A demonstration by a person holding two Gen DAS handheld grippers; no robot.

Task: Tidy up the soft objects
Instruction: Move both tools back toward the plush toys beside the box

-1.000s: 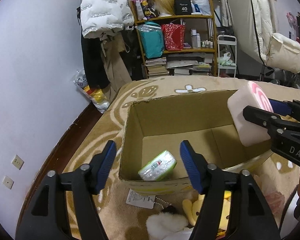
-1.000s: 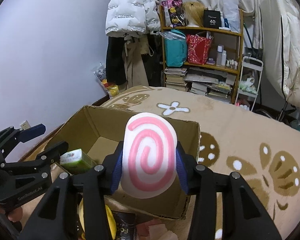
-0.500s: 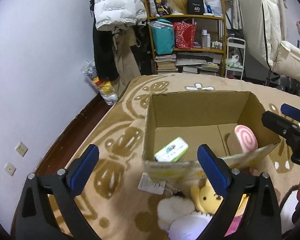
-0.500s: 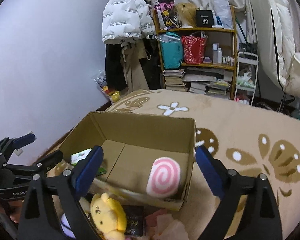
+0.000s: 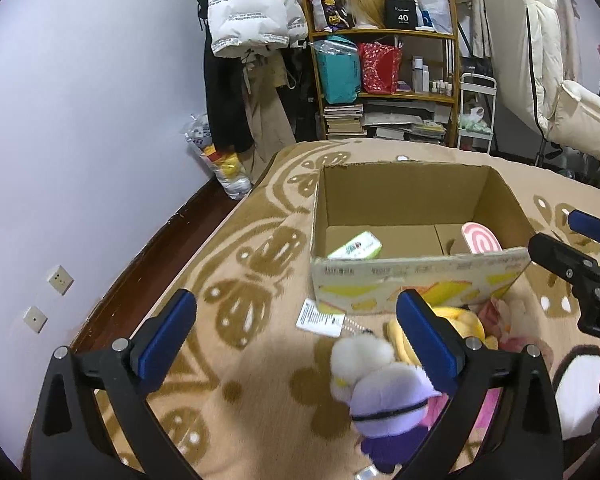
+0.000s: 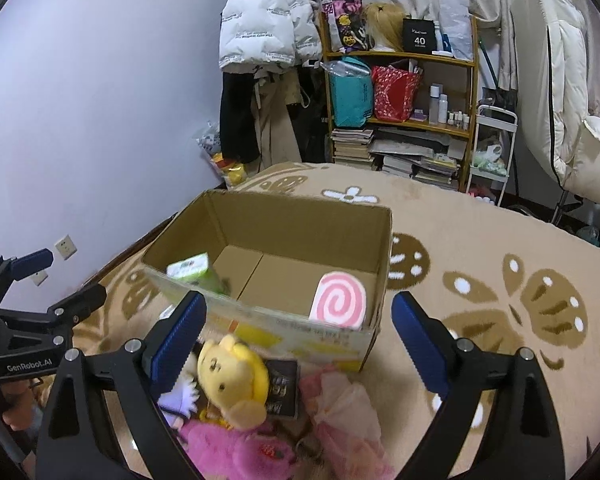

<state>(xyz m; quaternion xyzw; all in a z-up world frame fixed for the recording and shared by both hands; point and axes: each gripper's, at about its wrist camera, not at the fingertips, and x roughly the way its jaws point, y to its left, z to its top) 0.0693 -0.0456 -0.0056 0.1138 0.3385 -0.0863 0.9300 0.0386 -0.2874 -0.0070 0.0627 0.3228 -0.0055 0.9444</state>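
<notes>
An open cardboard box (image 5: 400, 272) (image 6: 268, 204) stands on the patterned rug. Inside lie a pink-and-white swirl plush (image 6: 340, 304) (image 5: 482, 240) at the right end and a green tissue pack (image 5: 354, 246) (image 6: 192, 272) at the left. In front of the box is a heap of soft toys: a yellow bear (image 6: 232, 372), a white and purple plush (image 5: 380, 392), a bright pink plush (image 6: 228, 444) and pale pink fabric (image 6: 340, 400). My left gripper (image 5: 292, 320) and right gripper (image 6: 299, 312) both hover open and empty over this heap, short of the box.
A paper tag (image 5: 320, 318) lies by the box's front left corner. A black packet (image 6: 284, 384) sits among the toys. The lilac wall (image 5: 80, 140) and dark floor strip run along the left. A cluttered shelf (image 6: 400, 120), hanging coats and a white trolley (image 6: 494, 148) stand behind the rug.
The right gripper let go of the swirl plush, which now lies in the box. Both grippers opened wide and drew back from the box, bringing the toy heap into view.
</notes>
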